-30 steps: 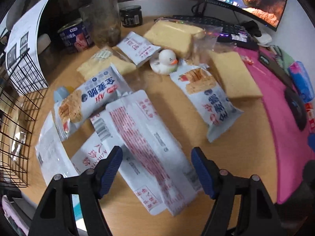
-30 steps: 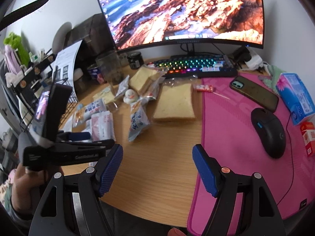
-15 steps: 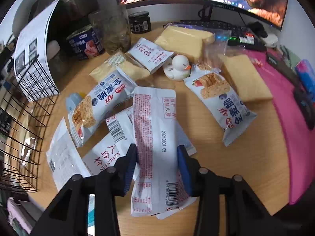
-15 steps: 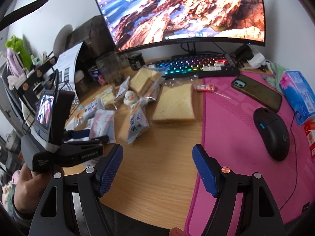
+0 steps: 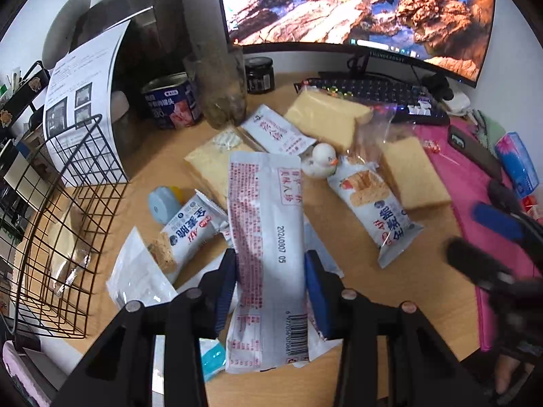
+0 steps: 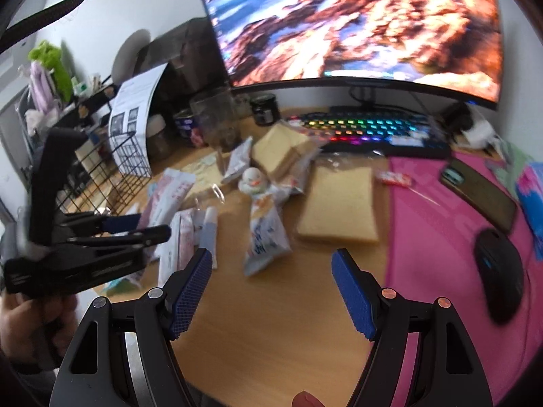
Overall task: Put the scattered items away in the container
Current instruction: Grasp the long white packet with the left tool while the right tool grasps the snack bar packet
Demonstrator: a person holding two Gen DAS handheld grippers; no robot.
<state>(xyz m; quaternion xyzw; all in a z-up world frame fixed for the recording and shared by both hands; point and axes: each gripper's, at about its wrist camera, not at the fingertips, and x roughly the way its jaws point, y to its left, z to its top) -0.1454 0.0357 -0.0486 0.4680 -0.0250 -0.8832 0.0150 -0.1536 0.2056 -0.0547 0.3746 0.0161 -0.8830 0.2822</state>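
Wooden desk (image 5: pixel 210 173) under a wide monitor (image 5: pixel 359 10) with a rocky shoreline on screen; white wall behind; lit keyboard (image 6: pixel 370 129) at the foot of the monitor; pink mat (image 6: pixel 437 224) covering the desk's right part, with a black mouse (image 6: pixel 499 271) and a phone (image 6: pixel 478 186) on it. Left of the monitor, a black wire basket (image 5: pixel 61 210) at the desk edge, a printed sheet (image 5: pixel 85 101) leaning behind it, a tin (image 5: pixel 171 105) and a dark jar (image 5: pixel 259 76) further back. In front of the monitor, scattered snack packets, bread slices (image 5: pixel 412 173) and a small toy duck (image 5: pixel 322 159). Left gripper (image 5: pixel 269 279) clamped on a long white packet (image 5: pixel 266 234), pads pressing both its edges, packet raised above the other wrappers near the basket, not in it; jaws just closed around it. Right gripper (image 6: pixel 271 291) over bare wood in front of the monitor, pads wide apart, nothing between them; view blurred.
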